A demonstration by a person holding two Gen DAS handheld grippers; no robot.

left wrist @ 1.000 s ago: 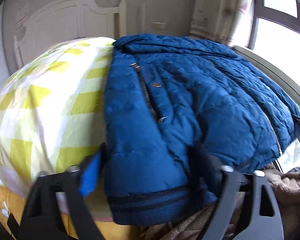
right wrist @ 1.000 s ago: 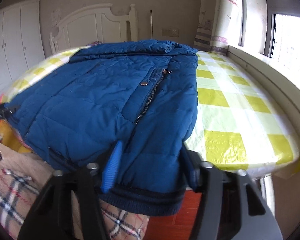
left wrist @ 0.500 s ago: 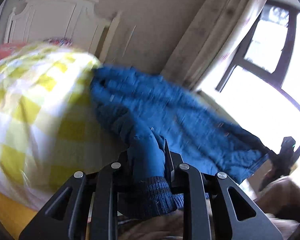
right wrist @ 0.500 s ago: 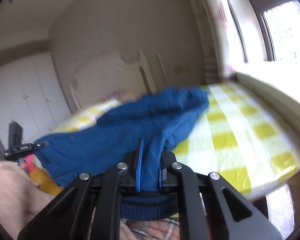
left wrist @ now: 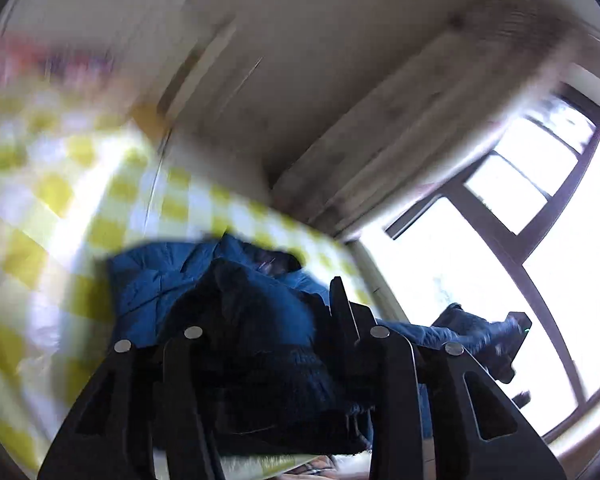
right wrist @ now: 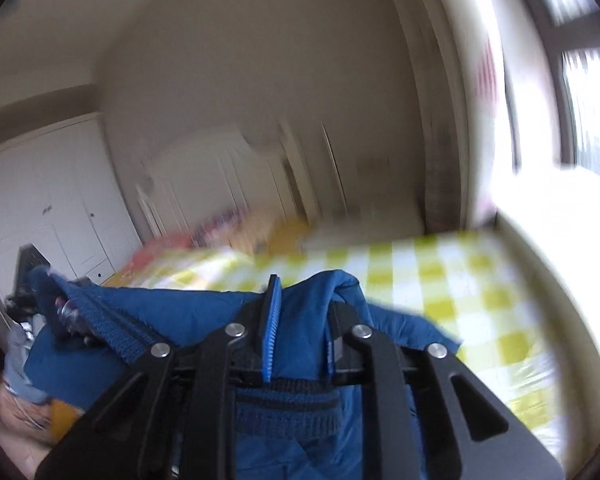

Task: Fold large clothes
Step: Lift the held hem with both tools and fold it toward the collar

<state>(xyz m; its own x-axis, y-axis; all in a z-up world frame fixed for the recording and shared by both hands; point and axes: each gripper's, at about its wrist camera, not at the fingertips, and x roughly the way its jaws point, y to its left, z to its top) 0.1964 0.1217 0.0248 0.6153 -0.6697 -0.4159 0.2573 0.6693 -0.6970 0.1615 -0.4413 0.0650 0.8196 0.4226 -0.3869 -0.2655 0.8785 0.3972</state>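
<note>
Your left hand-held gripper [left wrist: 268, 320] is clamped on the ribbed hem of the blue jacket [left wrist: 160, 280]; the dark knit band bunches between its two fingers [left wrist: 340, 304]. Beyond the fingers, the quilted body of the jacket lies heaped on the bed [left wrist: 52, 200], which carries a yellow-and-white checked cover. Further right in that view, the jacket's edge stretches across toward your right hand-held gripper [left wrist: 512, 336], seen against the bright window [left wrist: 500, 240]. The curtain [left wrist: 420, 140] hangs beside the window frame. The view is blurred, so finer detail cannot be told.

Your right hand-held gripper [right wrist: 300, 320] is likewise closed on the jacket [right wrist: 180, 312], the fabric pinched between the blue-padded fingers [right wrist: 272, 328] with the ribbed hem hanging below them. To its left, the hem runs across to the other gripper, in front of the white wardrobe [right wrist: 52, 208]. To the right, the checked bed [right wrist: 460, 280] extends toward the sill.
</note>
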